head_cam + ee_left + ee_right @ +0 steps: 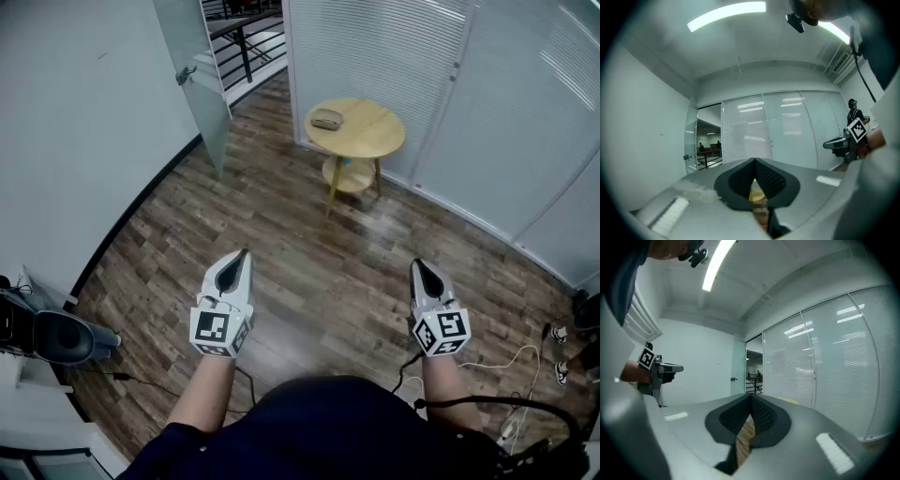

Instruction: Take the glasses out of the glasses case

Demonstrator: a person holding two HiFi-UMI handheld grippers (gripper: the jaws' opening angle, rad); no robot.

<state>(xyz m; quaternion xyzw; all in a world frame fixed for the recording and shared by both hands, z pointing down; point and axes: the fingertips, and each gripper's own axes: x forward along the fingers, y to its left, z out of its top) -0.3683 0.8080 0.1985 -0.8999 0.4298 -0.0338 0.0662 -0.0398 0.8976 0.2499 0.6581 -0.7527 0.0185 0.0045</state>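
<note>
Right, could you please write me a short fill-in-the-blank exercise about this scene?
1. The case lies on a round ___.
2. The left gripper and the right gripper both have their jaws ___.
3. Neither gripper touches the case; both hang over the ___ floor.
Missing words: table; shut; wooden.

A wood-plank floor [309,262] spreads between a white wall [84,112] and blind-lined glass partitions [375,47], with a round wooden table [370,129] just beside them, under a ceiling strip light [726,14].
</note>
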